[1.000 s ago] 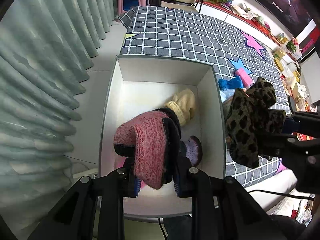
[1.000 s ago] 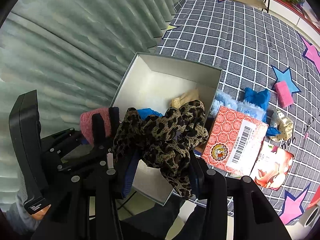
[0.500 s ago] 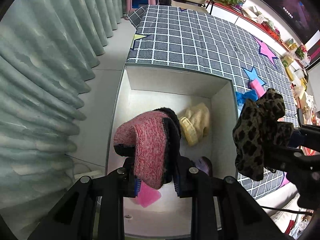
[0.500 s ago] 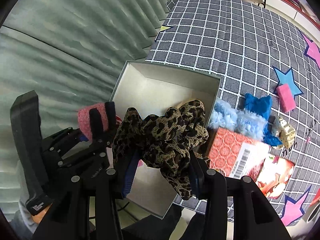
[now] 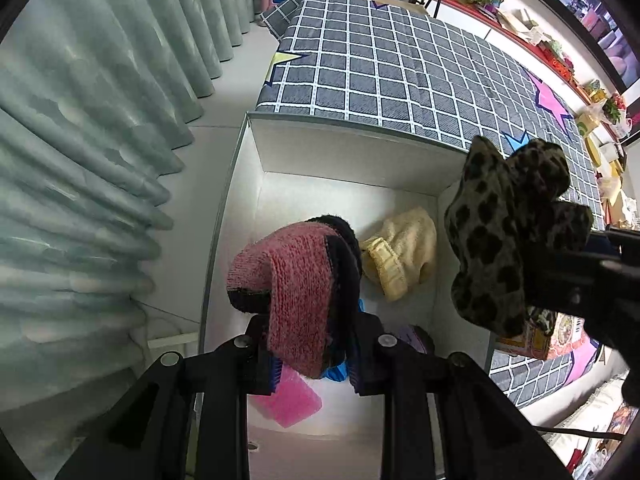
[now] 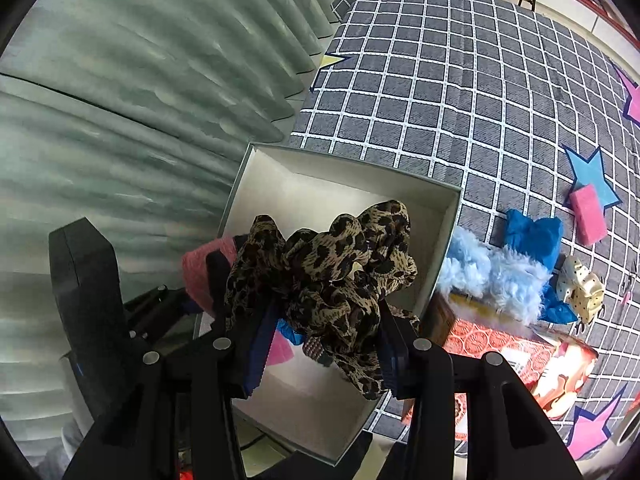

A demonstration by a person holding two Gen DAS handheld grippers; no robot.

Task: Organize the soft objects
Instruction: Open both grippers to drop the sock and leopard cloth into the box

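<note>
- Left hand-held gripper (image 5: 312,354) clamps a pink sock (image 5: 298,280) above the box (image 5: 360,152).
- Right hand-held gripper (image 6: 324,344) clamps a leopard scrunchie (image 6: 328,280) over the box's right wall.
- A cream sock (image 5: 400,256) lies inside, far right.

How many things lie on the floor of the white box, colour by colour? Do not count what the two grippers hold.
Cream: 1, cream knit piece
Pink: 1, pink flat pad
Blue: 1, blue item, mostly hidden
Purple: 1, purple item, mostly hidden
Total: 4
</note>
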